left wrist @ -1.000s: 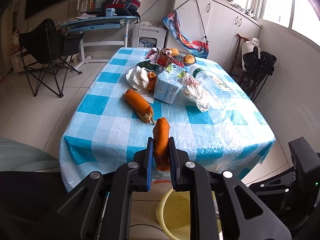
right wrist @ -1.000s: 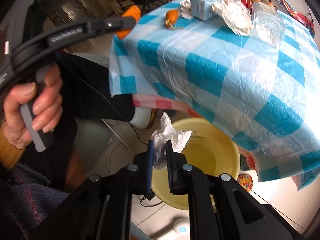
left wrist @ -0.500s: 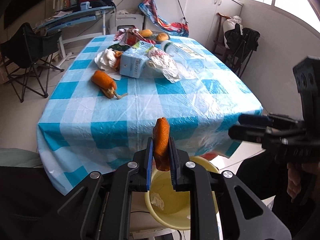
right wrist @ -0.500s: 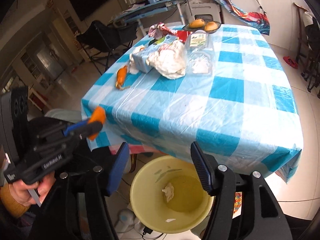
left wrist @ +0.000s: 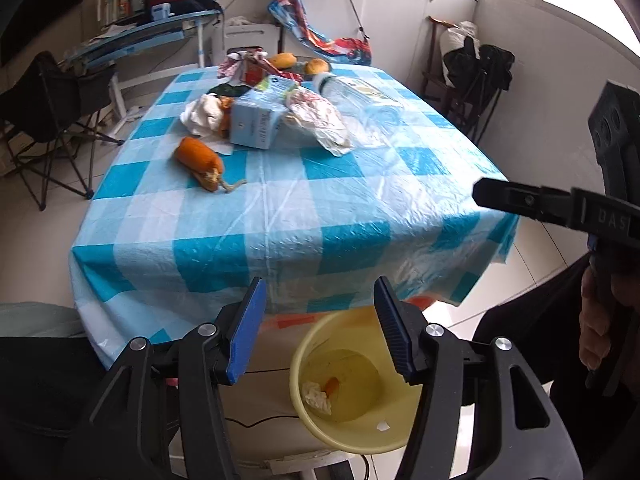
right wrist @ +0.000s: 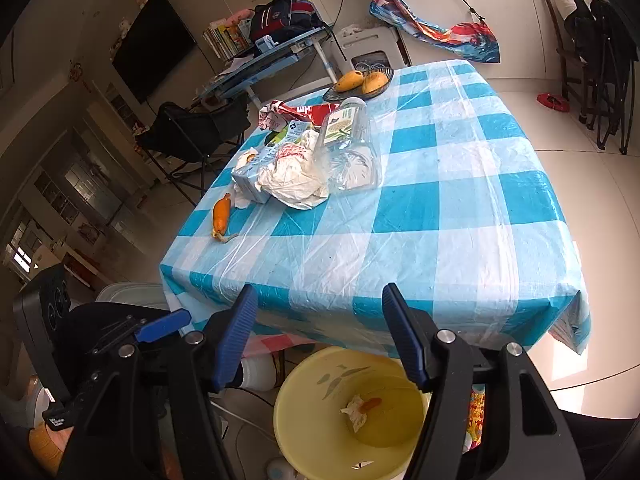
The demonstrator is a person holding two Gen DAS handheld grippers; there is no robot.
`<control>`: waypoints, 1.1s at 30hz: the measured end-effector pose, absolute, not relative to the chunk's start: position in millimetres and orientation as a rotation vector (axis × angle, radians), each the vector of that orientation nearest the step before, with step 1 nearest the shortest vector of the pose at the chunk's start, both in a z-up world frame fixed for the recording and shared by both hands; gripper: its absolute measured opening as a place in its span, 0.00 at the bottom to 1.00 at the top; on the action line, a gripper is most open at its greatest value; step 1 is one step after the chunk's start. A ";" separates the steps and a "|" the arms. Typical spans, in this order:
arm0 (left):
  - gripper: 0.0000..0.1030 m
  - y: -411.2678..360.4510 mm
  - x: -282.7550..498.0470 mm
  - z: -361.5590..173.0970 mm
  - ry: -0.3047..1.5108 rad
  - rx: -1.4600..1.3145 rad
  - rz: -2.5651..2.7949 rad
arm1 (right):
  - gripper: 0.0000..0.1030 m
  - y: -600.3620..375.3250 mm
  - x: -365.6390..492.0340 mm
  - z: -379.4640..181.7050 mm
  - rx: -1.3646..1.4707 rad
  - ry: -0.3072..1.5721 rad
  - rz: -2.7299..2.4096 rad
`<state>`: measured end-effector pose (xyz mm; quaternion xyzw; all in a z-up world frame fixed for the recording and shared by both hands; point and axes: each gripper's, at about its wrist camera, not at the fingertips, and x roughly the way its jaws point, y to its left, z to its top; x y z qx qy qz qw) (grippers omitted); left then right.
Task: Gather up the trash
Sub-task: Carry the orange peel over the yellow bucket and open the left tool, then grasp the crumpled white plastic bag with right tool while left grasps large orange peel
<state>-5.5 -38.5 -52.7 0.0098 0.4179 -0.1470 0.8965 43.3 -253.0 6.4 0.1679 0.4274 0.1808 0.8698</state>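
Note:
A yellow bin [left wrist: 352, 432] stands on the floor below the table's near edge; it also shows in the right wrist view [right wrist: 316, 432]. In it lie a crumpled tissue [left wrist: 317, 397] and an orange peel piece [left wrist: 332, 385]. My left gripper [left wrist: 320, 332] is open and empty above the bin. My right gripper [right wrist: 320, 340] is open and empty above the bin too. On the blue checked tablecloth [left wrist: 320, 208] lie another orange peel [left wrist: 200, 160], a blue carton [left wrist: 258, 122], crumpled tissue [left wrist: 204, 114], a plastic bag [left wrist: 320, 120] and a clear bottle [left wrist: 360, 96].
A dish of mangoes [right wrist: 362, 82] and a red wrapper [right wrist: 308, 114] sit at the table's far end. Folding chairs [left wrist: 48, 120] stand left of the table, a desk [left wrist: 148, 36] behind it, a dark chair [left wrist: 476, 76] at the right wall.
My left gripper has opened and the orange peel piece has dropped into the bin beside the tissue. The right gripper let its tissue go earlier, has stayed open and has swung up towards the table.

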 end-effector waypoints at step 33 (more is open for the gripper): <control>0.53 27.3 126.7 -53.8 0.910 -0.205 0.027 | 0.65 -163.2 143.7 22.5 0.036 0.851 0.527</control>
